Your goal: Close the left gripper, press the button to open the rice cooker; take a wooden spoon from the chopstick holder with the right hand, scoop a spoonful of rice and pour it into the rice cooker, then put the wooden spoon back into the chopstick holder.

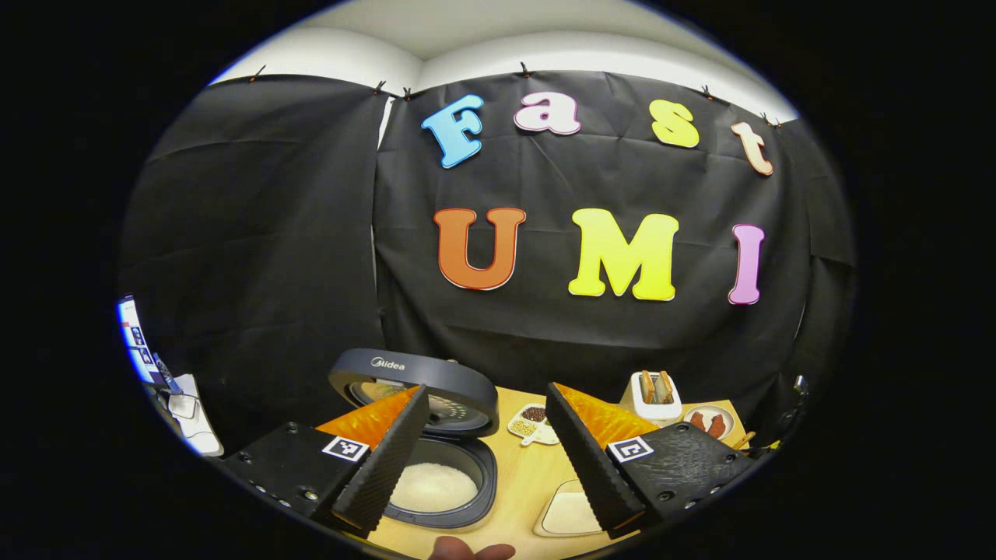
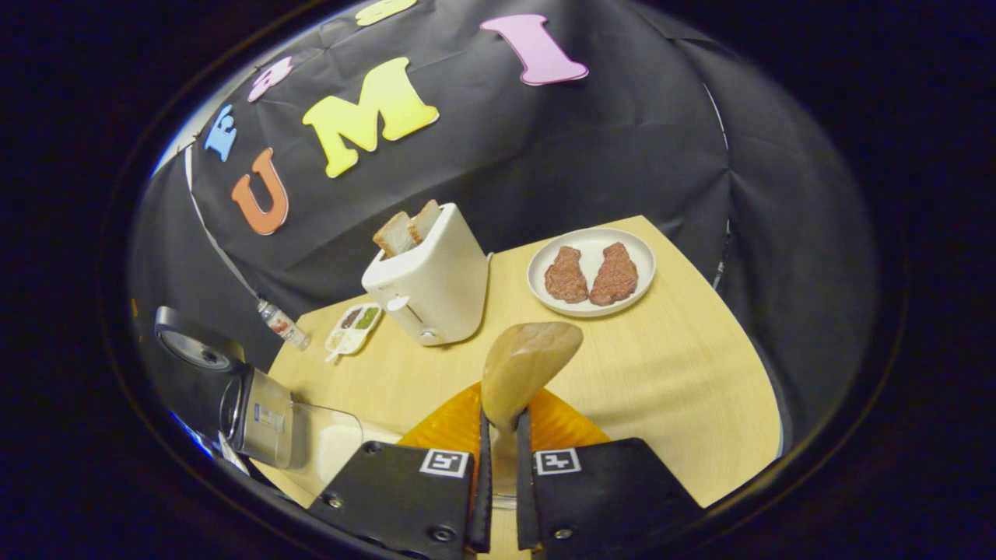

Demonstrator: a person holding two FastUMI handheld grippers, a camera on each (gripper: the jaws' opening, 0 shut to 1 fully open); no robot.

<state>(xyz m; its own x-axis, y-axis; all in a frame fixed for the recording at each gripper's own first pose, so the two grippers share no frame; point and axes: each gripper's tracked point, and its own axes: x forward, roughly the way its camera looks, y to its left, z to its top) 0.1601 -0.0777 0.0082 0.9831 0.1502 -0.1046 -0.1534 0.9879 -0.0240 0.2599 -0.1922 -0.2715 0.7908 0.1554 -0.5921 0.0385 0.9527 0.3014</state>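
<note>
Black cloth closes the booth behind a light wooden table (image 2: 661, 373). Your right gripper (image 2: 499, 443) is clenched on the wooden spoon (image 2: 525, 365): both fingers press its handle, and the bowl of the spoon stands up in front of the camera, over the table. I see no rice in the bowl from this side. Your left gripper (image 1: 486, 451) is released, its fingers spread wide, held above the rice cooker (image 1: 436, 467). The lid (image 1: 416, 381) is already up and white rice lies in the pot.

So the button step looks done, and the spoon is out of its holder. I judge that you are at the scooping step. A clear container (image 2: 327, 443) with something white, probably the rice, stands just beside the right gripper, toward the cooker. Beyond are a white toaster (image 2: 432, 284) with bread and a plate (image 2: 591, 237) with two brown pieces.

Next, you need to turn the spoon down into that container, lift it level, and carry it over the open pot. Keep it level, or grains may fall.
</note>
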